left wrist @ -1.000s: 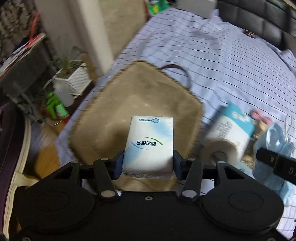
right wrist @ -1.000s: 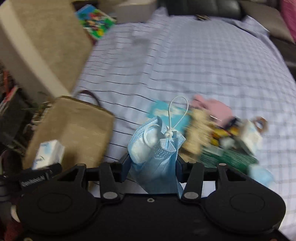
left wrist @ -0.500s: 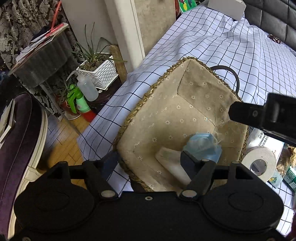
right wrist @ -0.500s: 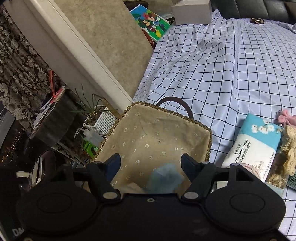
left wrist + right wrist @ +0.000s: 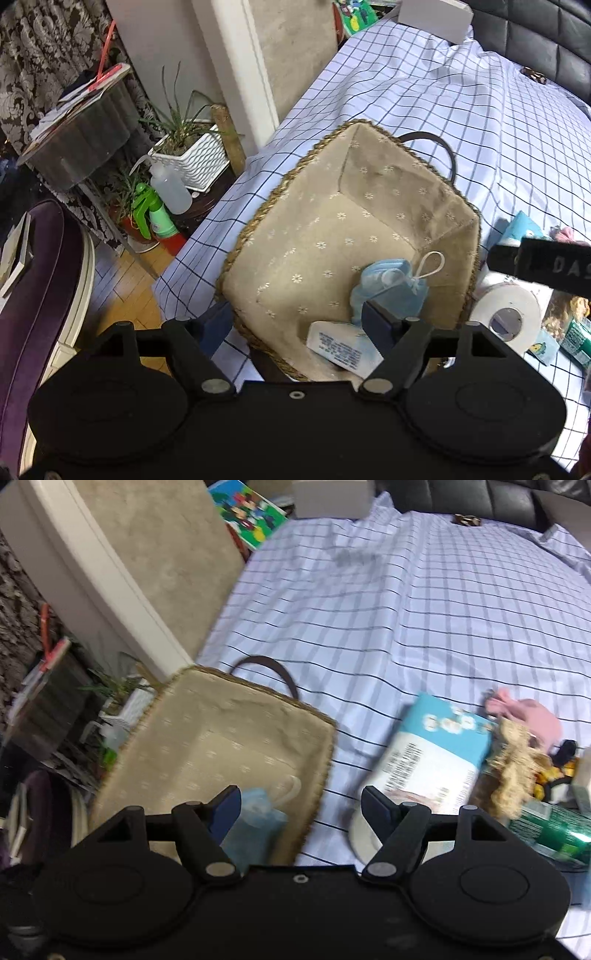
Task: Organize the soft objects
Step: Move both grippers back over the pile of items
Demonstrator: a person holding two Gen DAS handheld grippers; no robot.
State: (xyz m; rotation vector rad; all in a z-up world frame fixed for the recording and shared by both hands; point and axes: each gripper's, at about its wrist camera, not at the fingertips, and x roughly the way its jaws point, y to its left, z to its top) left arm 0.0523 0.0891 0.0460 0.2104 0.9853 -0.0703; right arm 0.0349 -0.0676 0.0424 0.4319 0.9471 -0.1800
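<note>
Below the left gripper [image 5: 297,319], a woven basket [image 5: 280,192] with a beige flowered lining sits at the edge of a bed covered by a checked sheet [image 5: 461,110]. Its jaws have just been opening and now stand well apart with nothing pressed between them; one finger hangs outside the basket's near rim, the other over its interior. Inside the basket, a blue face mask [image 5: 388,291] with a white ear loop lies against the near right wall, and a white tissue pack [image 5: 343,349] lies just beside it at the near corner, partly hidden by the right finger. A toilet paper roll [image 5: 506,317] stands on the sheet just outside the basket's right side.

From the right wrist view, which is blurred, the right gripper [image 5: 301,806] hangs over the basket's right edge [image 5: 325,760]; its jaws, recently opened, are spread and hold nothing. The face mask [image 5: 255,830] appears low in the basket near the left finger. On the sheet to the right lie a blue cleansing towel pack [image 5: 436,753], a pink soft item [image 5: 532,720], a beige lace piece [image 5: 513,775] and a green package [image 5: 550,830], grouped together.
</note>
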